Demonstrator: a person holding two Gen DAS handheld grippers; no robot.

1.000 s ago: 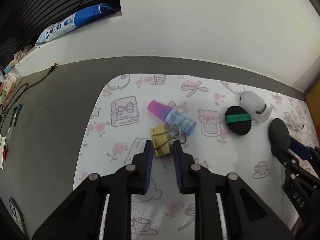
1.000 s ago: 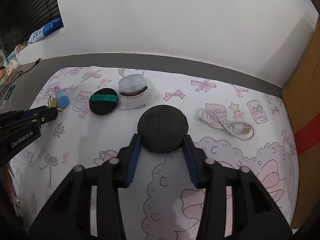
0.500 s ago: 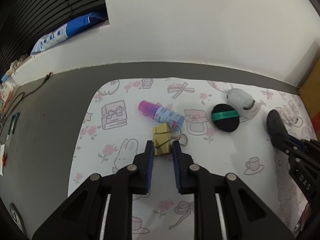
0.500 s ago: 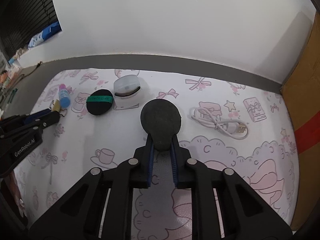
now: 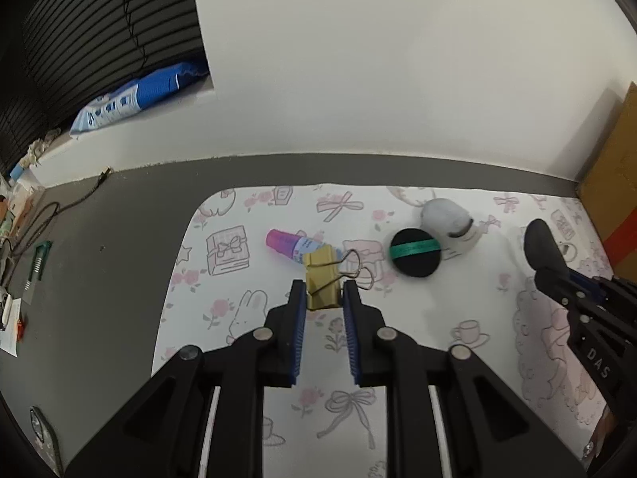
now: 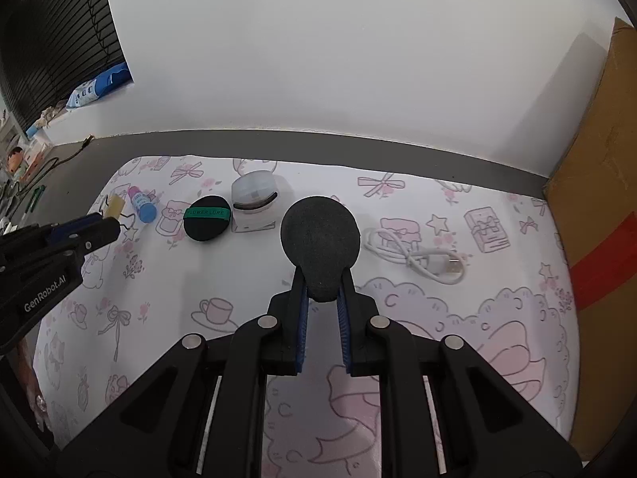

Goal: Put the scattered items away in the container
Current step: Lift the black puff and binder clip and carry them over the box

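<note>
Now left gripper (image 5: 323, 298) clamped on yellow binder clip (image 5: 321, 279), clip raised above patterned mat (image 5: 398, 358), pink-capped tube (image 5: 294, 243) just beyond. Right gripper (image 6: 322, 286) pinched on dark round sponge (image 6: 320, 235), held upright over mat. Black puff (image 6: 207, 218) beside white container (image 6: 254, 199); white cable (image 6: 418, 253) to right.

the yellow binder clip (image 5: 321, 279) has its near end hidden between the left tongs (image 5: 323, 298), and it covers the lower end of the pink-capped tube (image 5: 292, 243). the lower part of the dark round sponge (image 6: 320, 239) sits hidden inside the right tongs (image 6: 321, 290). the print on the blue packet (image 5: 131, 101) is too small to read. the cardboard box (image 6: 597, 207) is cut off by the right edge. the clutter at the far left of the desk (image 5: 99, 279) is blurred.
</note>
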